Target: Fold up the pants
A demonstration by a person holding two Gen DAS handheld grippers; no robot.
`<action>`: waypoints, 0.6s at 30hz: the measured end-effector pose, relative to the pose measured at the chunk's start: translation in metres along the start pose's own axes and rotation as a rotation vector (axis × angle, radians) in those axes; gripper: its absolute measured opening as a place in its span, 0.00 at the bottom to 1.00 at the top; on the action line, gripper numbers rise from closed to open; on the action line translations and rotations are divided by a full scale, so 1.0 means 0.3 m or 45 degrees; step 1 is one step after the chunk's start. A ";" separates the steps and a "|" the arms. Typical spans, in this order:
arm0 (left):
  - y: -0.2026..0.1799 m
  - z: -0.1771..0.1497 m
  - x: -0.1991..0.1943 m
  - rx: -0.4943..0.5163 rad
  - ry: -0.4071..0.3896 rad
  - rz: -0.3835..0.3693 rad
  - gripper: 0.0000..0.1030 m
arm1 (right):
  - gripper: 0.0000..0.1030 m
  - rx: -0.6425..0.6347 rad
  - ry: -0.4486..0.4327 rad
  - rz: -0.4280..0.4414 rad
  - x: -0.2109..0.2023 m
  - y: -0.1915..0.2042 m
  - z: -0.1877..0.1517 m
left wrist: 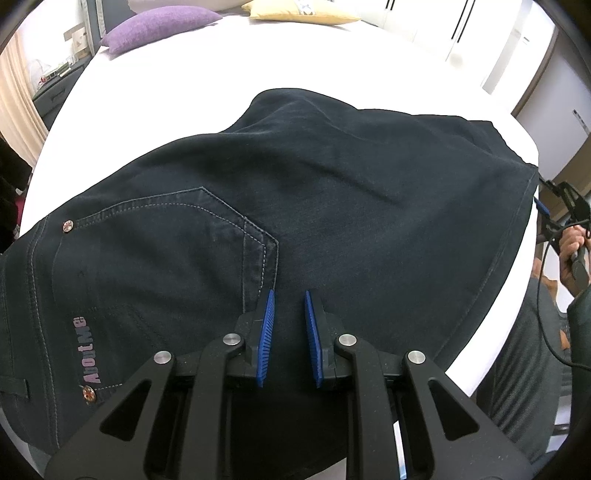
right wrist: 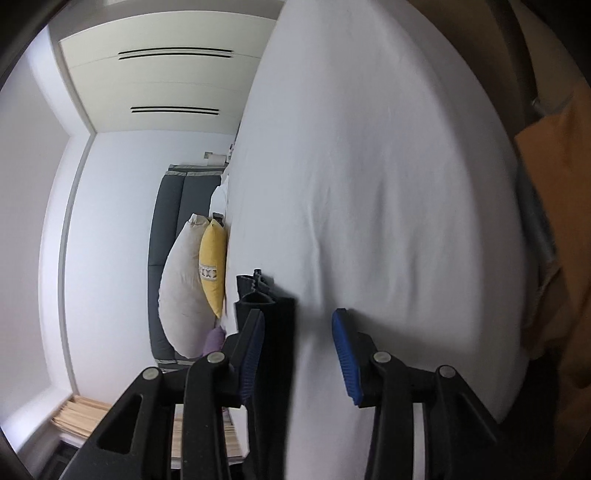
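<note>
Dark denim pants [left wrist: 332, 184] lie spread across the white bed [left wrist: 184, 92], with a back pocket and an "About Me" label at the left. My left gripper [left wrist: 290, 295] points down onto them near the front edge. Its blue pads stand a narrow gap apart with dark fabric pinched up between them. At the pants' right hem the right gripper [left wrist: 546, 210] shows at the bed's edge, held by a hand [left wrist: 570, 240]. In the right wrist view, which is rolled sideways, my right gripper [right wrist: 297, 317] is open. The layered hem of the pants [right wrist: 273, 332] rests against its left pad only.
A purple pillow [left wrist: 155, 27] and a yellow pillow [left wrist: 295, 11] sit at the head of the bed. The right wrist view shows the yellow pillow [right wrist: 212, 266], a white pillow [right wrist: 181, 288], the grey headboard [right wrist: 173, 221], the white bed sheet [right wrist: 369, 184] and white wardrobe doors [right wrist: 166, 74].
</note>
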State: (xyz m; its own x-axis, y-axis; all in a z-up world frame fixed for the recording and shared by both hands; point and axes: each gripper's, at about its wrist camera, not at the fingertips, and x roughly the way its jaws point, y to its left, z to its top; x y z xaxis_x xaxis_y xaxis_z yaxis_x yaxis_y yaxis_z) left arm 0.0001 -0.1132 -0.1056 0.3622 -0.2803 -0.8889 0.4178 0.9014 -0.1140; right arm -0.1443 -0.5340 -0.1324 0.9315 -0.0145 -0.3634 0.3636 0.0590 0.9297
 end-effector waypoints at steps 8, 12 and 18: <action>0.001 -0.001 0.002 0.000 -0.004 -0.007 0.16 | 0.41 -0.102 0.071 -0.140 0.009 0.094 -0.039; 0.004 -0.001 0.000 0.001 -0.007 -0.006 0.16 | 0.40 0.001 0.136 -0.114 0.065 0.042 -0.037; 0.005 -0.001 0.002 0.003 -0.005 -0.005 0.16 | 0.41 0.025 0.197 -0.049 0.089 0.154 -0.021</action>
State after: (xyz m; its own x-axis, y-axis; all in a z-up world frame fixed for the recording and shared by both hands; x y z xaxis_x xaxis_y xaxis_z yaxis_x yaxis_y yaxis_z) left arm 0.0007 -0.1119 -0.1064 0.3640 -0.2851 -0.8867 0.4214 0.8994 -0.1162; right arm -0.1026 -0.5253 -0.0994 0.9050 0.1373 -0.4025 0.4007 0.0420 0.9152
